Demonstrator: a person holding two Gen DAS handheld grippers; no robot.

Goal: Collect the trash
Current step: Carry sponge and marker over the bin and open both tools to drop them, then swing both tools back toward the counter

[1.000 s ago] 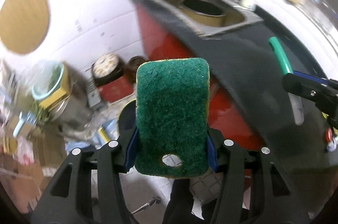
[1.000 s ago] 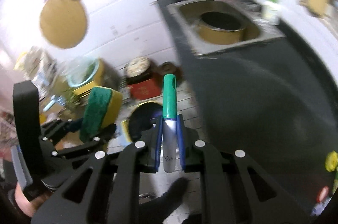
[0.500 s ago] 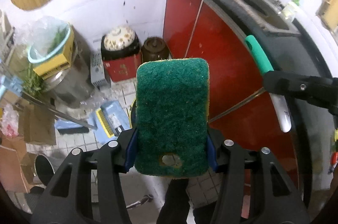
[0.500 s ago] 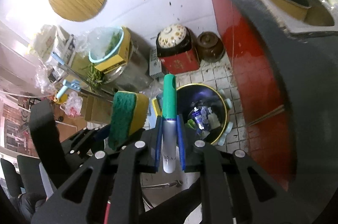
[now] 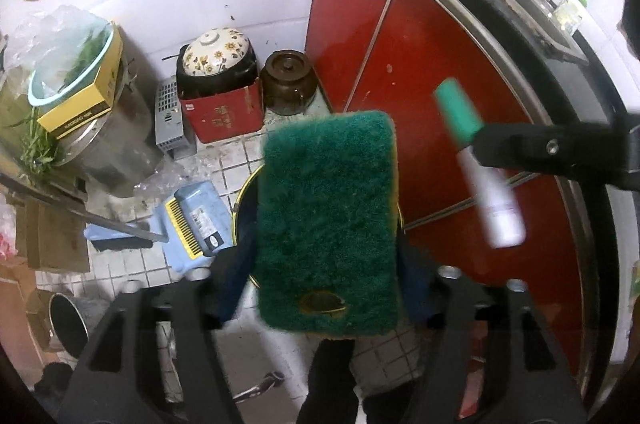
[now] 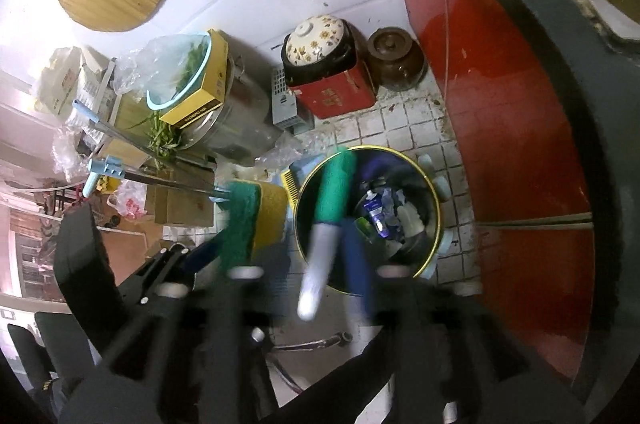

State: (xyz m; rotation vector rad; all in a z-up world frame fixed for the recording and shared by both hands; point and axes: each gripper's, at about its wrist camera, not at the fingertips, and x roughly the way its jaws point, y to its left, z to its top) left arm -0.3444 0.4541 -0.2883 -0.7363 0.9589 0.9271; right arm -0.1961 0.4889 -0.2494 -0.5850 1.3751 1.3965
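Note:
A green-and-yellow scouring sponge (image 5: 328, 220) sits tilted between the jaws of my left gripper (image 5: 324, 288), which are opening; the blurred blue pads stand clear of its sides. A white tube with a green cap (image 6: 328, 207) hangs slanted and blurred between the opening jaws of my right gripper (image 6: 316, 268), loose from the pads. Both are above a round dark trash bin with a yellow rim (image 6: 436, 191) on the tiled floor, holding wrappers. The sponge (image 6: 256, 220) and left gripper (image 6: 208, 248) appear left of the bin. The tube (image 5: 484, 191) shows beside a right finger (image 5: 552, 151).
Red cabinet doors (image 5: 400, 63) under a dark countertop (image 6: 560, 23) close off the right. By the wall stand a flowered ceramic pot on a red box (image 6: 324, 63), a brown jar (image 6: 394, 59), and a metal pot with a yellow box (image 5: 80, 103). A blue dustpan (image 5: 192, 220) lies beside the bin.
Both grippers have come down from the counter toward the bin on the floor. Their jaws have spread, and the sponge and the tube, held straight before, now tilt loose.

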